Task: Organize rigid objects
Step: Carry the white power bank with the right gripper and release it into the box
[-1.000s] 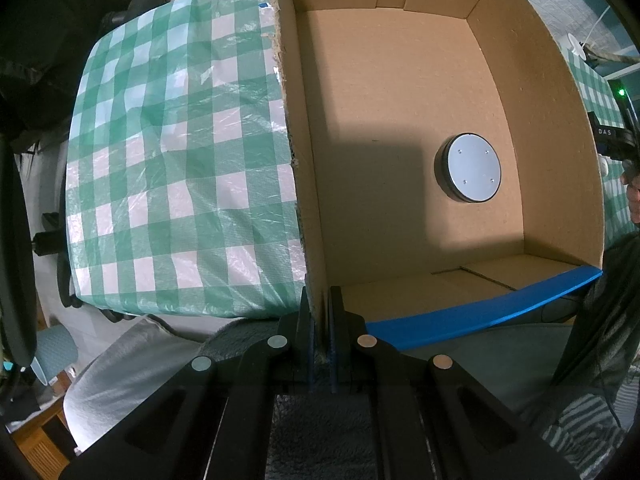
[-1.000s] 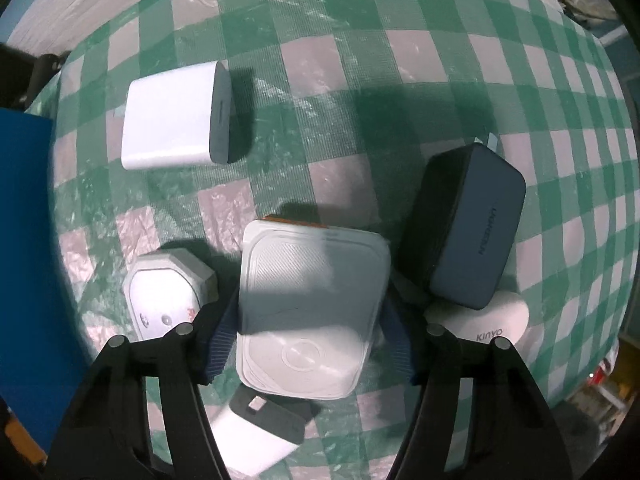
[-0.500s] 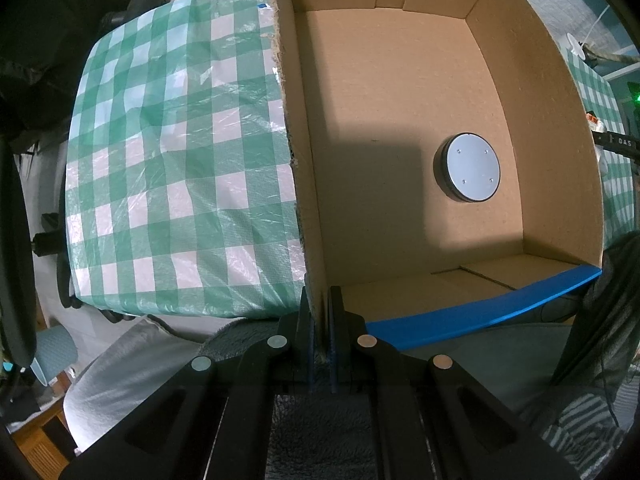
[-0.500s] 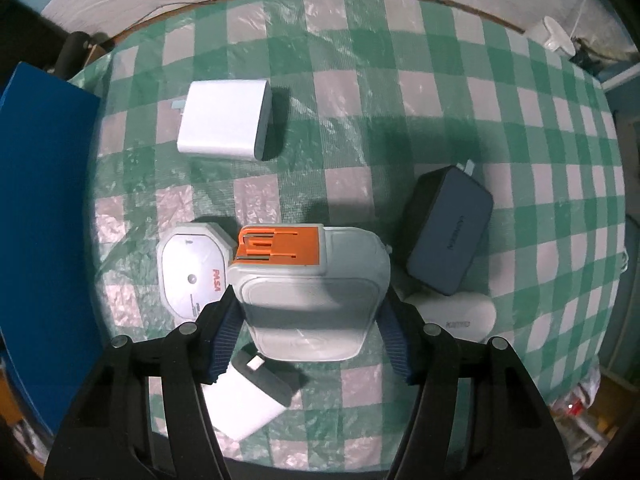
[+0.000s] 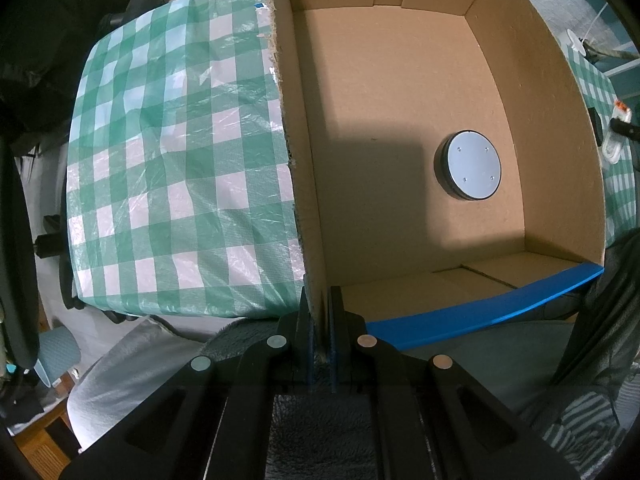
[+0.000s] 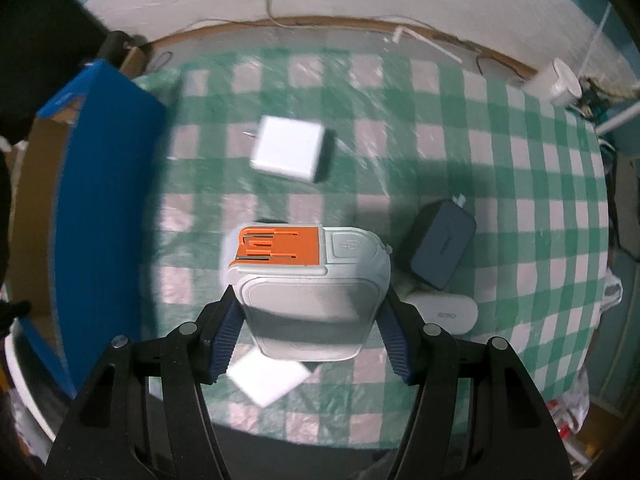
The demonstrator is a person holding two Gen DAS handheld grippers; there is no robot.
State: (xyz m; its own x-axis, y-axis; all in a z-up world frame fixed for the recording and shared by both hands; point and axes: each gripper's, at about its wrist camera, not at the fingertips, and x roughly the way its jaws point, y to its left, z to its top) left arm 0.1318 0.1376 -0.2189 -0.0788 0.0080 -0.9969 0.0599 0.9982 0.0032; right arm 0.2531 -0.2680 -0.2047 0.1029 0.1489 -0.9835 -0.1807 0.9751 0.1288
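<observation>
My right gripper (image 6: 310, 338) is shut on a pale grey power bank with an orange end (image 6: 308, 280), held well above the green checked cloth (image 6: 500, 184). Below it on the cloth lie a white square charger (image 6: 288, 154), a dark blue charger (image 6: 442, 246), a white oval case (image 6: 444, 312) and a flat white block (image 6: 268, 376). My left gripper (image 5: 320, 320) is shut on the near left wall of an open cardboard box (image 5: 298, 160). A round grey disc (image 5: 472, 165) lies on the box floor at the right.
The box's blue outer side (image 6: 100, 200) stands at the left edge of the right wrist view. A white cup (image 6: 562, 80) and cables sit at the table's far right. The cloth left of the box (image 5: 180, 168) ends at the table edge near a chair.
The right gripper has risen with the power bank, so the objects on the cloth look smaller and the blue box side has come into view. The left gripper and box have not moved.
</observation>
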